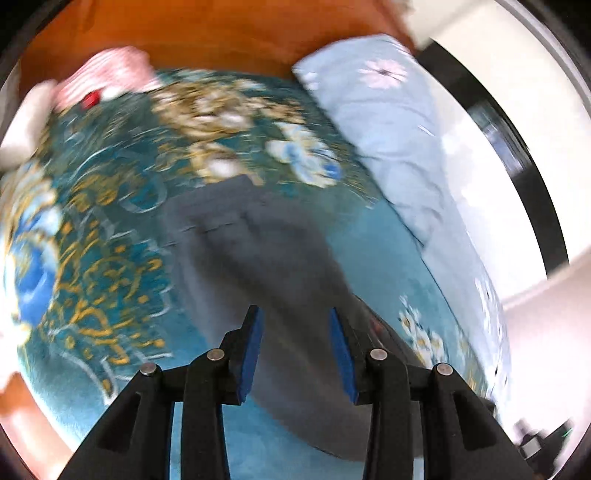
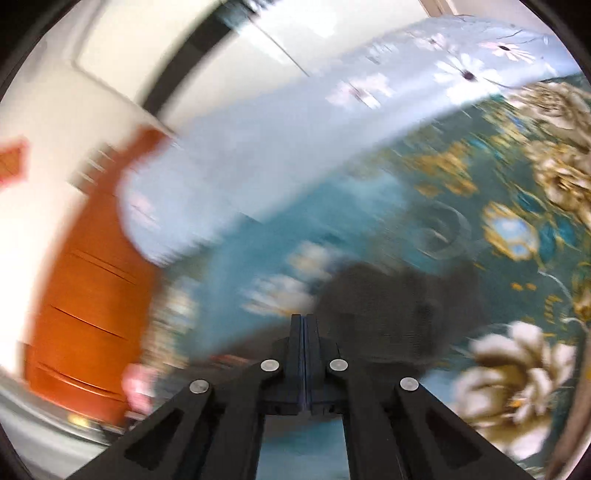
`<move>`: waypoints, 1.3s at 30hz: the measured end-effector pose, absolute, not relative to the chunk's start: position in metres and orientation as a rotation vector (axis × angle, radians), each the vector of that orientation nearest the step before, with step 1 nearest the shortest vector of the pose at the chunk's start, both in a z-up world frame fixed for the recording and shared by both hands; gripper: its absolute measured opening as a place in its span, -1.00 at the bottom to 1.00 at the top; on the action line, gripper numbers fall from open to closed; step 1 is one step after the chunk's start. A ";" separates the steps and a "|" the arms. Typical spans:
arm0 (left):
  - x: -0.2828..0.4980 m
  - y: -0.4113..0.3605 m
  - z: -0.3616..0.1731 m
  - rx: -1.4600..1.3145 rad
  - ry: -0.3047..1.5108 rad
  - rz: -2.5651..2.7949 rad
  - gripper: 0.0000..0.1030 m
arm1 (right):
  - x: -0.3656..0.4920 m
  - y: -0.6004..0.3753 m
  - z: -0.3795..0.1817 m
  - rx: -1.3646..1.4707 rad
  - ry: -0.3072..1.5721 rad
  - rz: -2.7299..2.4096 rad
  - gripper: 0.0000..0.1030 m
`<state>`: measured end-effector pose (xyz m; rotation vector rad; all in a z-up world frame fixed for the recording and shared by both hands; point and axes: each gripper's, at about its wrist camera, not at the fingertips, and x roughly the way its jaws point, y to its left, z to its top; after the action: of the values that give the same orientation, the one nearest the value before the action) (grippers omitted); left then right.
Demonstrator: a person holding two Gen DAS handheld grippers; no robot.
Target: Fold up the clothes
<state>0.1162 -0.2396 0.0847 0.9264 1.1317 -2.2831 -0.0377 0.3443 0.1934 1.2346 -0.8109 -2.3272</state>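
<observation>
A dark grey garment (image 1: 258,251) lies spread on a teal floral bedspread (image 1: 110,221). My left gripper (image 1: 297,317) is open, its blue pads (image 1: 255,350) hovering over the garment's near part, holding nothing. In the right wrist view the garment (image 2: 399,306) shows as a blurred dark patch just ahead of my right gripper (image 2: 304,319), whose jaws are pressed together. Whether cloth is pinched between them cannot be seen. Both views are motion-blurred.
A light blue flowered quilt (image 1: 388,122) lies along the bed's far side, also in the right wrist view (image 2: 277,140). A pink striped cloth (image 1: 107,77) sits near the orange wooden headboard (image 1: 207,33). An orange wooden cabinet (image 2: 85,295) stands beside the bed.
</observation>
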 end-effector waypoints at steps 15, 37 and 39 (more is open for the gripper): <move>0.083 -0.180 0.048 1.173 1.157 -2.311 -0.26 | -0.055 0.392 0.056 1.630 -0.929 -2.390 0.10; 0.084 -0.176 0.042 1.167 1.157 -2.386 -0.22 | -0.092 0.378 0.058 1.663 -0.935 -2.415 -0.83; 0.085 -0.175 0.040 1.179 1.152 -2.374 -0.22 | -0.093 0.386 0.051 1.692 -0.938 -2.418 -0.83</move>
<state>0.0845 -0.1751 0.0404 1.1787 1.1516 -2.3739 -0.0929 0.3857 0.0509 1.6915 -0.9383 -2.4182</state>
